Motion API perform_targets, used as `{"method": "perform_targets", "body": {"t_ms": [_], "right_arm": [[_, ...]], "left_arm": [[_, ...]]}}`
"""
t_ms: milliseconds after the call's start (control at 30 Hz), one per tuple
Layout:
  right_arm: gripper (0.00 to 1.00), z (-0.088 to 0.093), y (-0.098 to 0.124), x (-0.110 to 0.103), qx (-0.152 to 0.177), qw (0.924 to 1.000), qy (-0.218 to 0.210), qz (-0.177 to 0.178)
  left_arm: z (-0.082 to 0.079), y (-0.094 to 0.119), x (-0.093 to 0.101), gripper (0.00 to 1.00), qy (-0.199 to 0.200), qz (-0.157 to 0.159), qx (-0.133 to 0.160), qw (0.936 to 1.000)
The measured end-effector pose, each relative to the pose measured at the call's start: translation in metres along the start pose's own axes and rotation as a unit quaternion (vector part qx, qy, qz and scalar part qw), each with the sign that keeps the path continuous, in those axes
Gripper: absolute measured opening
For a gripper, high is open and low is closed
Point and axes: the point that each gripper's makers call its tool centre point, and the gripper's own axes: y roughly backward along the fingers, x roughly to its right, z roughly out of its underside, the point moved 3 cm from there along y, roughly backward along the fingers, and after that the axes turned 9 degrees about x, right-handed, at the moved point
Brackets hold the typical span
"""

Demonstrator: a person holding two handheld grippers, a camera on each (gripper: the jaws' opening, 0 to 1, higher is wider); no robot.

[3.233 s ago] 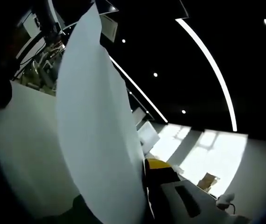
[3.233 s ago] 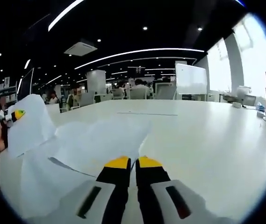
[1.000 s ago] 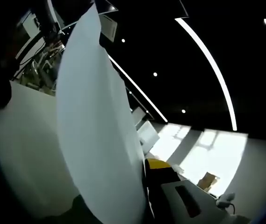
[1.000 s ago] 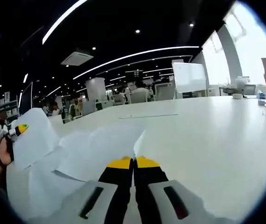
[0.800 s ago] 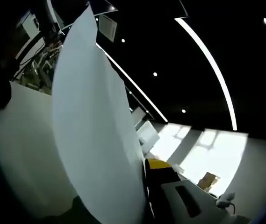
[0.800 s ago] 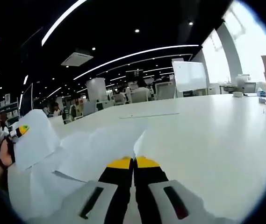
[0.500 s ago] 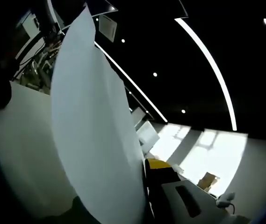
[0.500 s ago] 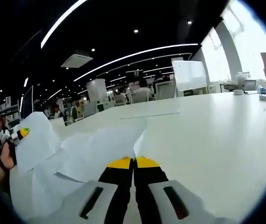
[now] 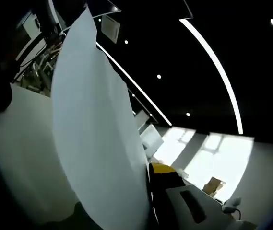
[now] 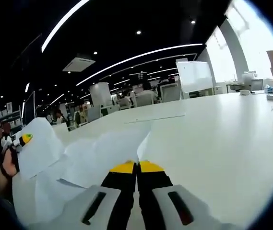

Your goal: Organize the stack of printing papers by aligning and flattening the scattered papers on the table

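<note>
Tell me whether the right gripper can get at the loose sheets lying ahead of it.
Probably yes: the right gripper sits shut right at the sheets on the table, with nothing between. It must open first.

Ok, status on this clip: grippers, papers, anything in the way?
Left gripper shut on a raised sheet. Right gripper shut, at the loose papers on the table. Papers scattered, unaligned. No obstruction seen.

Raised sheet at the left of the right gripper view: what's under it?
Under the raised sheet, more loose papers overlap on the white table. How many papers lie there, and the table beneath them, is covered.
</note>
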Motion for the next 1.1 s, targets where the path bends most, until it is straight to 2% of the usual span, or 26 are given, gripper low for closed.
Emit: {"method": "perform_targets", "body": {"t_ms": [400, 1100], "right_arm": [[0.00, -0.0012, -0.0002, 0.0000, 0.005, 0.9997, -0.022, -0.005], [0.00, -0.0022, 0.0013, -0.0008, 0.008, 0.9998, -0.019, -0.006]], "left_arm": [[0.0007, -0.0001, 0.0012, 0.08, 0.000, 0.000, -0.001, 1.0000], [0.0017, 0.0005, 0.0033, 0.08, 0.001, 0.002, 0.000, 1.0000]]}}
